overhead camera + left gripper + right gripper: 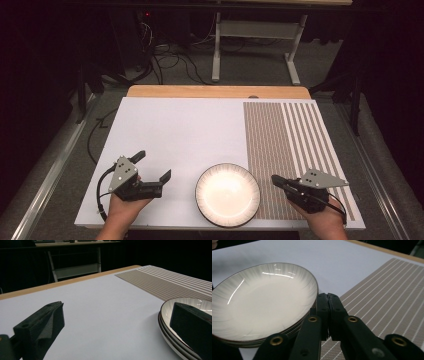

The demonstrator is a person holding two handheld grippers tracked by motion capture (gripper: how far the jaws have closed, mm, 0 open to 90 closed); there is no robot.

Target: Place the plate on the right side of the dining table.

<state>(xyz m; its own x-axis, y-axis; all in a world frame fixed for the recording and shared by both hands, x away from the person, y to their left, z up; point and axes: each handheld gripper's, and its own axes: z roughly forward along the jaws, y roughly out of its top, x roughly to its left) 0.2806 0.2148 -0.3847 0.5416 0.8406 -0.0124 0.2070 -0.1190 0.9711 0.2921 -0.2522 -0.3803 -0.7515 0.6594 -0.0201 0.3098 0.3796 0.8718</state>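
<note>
White tabletop with a wooden far edge

The table (170, 125) carried a white sheet over most of its top, a strip of bare wood showing along the far edge; a brown mat (295, 140) with pale stripes lay flat on its right part; a stack of white plates (227, 194) sat near the front edge, its right rim over the mat's left border.

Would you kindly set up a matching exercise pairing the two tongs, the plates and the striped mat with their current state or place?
Things:
1. left tongs
2. right tongs
3. stack of plates
4. striped mat

States or places:
A. covers the table's right part
B. jaws pressed together
C. jaws wide apart
D. sits between the two tongs at the near edge

Pairs: 1-C, 2-B, 3-D, 4-A
</note>
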